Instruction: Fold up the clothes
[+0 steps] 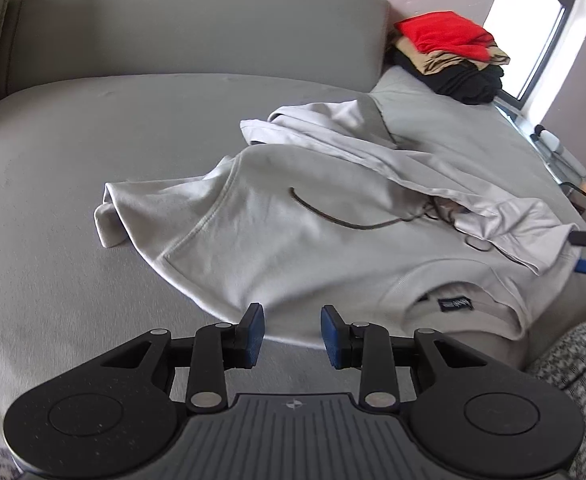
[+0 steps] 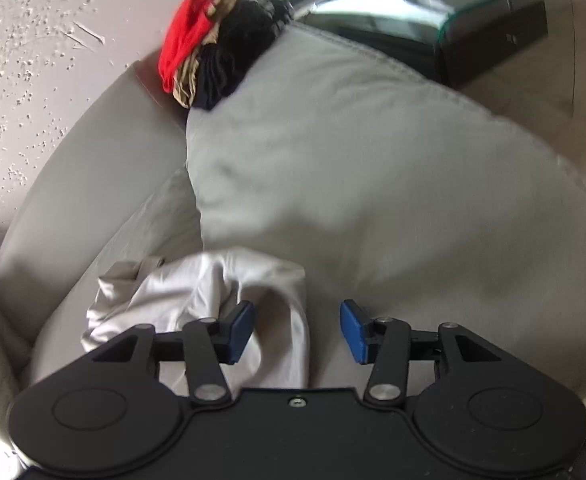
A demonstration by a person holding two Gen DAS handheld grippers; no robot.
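Note:
A light grey hoodie (image 1: 313, 240) lies crumpled on the grey sofa seat (image 1: 73, 160), with a dark drawstring (image 1: 333, 220) across its front and a dark neck label (image 1: 455, 304) near me. My left gripper (image 1: 292, 336) hovers at the hoodie's near edge, open, with nothing between its blue pads. In the right wrist view, my right gripper (image 2: 297, 330) is open over a bunched part of the pale cloth (image 2: 197, 292). The cloth lies under and between the fingers, and the pads do not press on it.
A stack of folded clothes, red on tan on black (image 1: 449, 52) (image 2: 213, 52), sits at the sofa's far corner by the window (image 1: 525, 20). A big grey cushion (image 2: 373, 180) fills the right wrist view. A glass side table (image 2: 493, 12) stands beyond. Patterned fabric (image 1: 581, 360) lies at the lower right.

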